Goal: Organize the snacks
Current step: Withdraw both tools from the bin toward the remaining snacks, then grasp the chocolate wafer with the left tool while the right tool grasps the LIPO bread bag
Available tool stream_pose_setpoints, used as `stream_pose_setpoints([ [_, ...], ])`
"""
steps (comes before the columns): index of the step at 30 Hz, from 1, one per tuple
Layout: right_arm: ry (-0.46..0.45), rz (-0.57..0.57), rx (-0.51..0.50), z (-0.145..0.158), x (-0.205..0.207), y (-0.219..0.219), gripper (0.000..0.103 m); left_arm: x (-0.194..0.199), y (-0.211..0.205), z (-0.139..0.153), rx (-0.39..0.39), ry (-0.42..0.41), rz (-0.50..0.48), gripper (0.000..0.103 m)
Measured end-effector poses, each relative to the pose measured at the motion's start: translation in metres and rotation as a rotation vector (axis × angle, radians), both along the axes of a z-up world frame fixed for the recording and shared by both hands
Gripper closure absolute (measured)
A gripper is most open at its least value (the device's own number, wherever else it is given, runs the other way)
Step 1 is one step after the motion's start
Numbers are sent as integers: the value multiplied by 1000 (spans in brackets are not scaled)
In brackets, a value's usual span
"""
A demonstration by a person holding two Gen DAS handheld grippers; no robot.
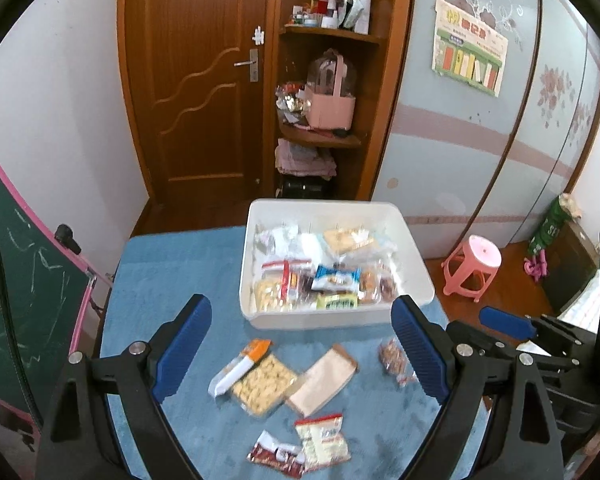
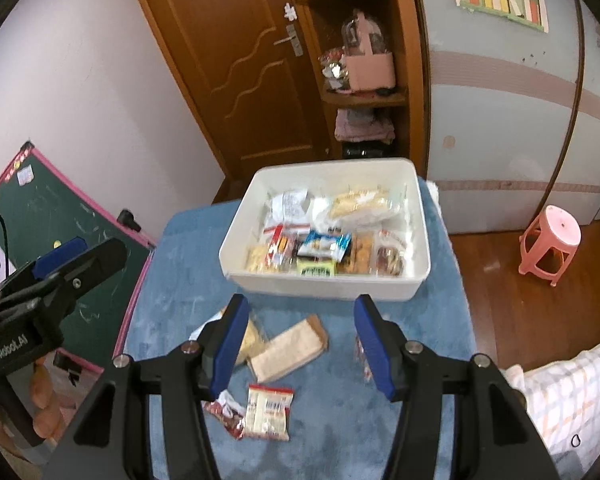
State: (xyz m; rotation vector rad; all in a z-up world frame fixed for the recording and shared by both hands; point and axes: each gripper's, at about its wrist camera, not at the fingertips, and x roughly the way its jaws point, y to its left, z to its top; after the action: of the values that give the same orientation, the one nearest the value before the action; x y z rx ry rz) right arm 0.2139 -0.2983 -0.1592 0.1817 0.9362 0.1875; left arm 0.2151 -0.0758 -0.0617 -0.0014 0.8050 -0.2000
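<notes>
Left gripper (image 1: 300, 344), right gripper (image 2: 302, 344): jaws spread, empty, above loose packets, ready to pick. Tan flat wrapped snack (image 2: 288, 348) mid blue cloth-covered table (image 2: 420, 380); white rectangular plastic bin (image 2: 324, 284) at far edge, part-filled.

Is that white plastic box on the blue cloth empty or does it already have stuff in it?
Partly full: the white plastic box has no lid, and wrapped snack packets cover its floor, well below the rim.
</notes>
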Motion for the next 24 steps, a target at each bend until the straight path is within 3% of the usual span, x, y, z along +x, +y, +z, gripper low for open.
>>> stream_pose_setpoints([
  [5,73,20,-10,-32,-18,13,47,-21,10,-34,17,73,9,12],
  [15,260,66,-4,-117,-42,45,47,-42,38,-132,15,294,97,12],
  [24,411,81,47,-185,-41,70,47,-34,75,-226,-114,550,317,12],
])
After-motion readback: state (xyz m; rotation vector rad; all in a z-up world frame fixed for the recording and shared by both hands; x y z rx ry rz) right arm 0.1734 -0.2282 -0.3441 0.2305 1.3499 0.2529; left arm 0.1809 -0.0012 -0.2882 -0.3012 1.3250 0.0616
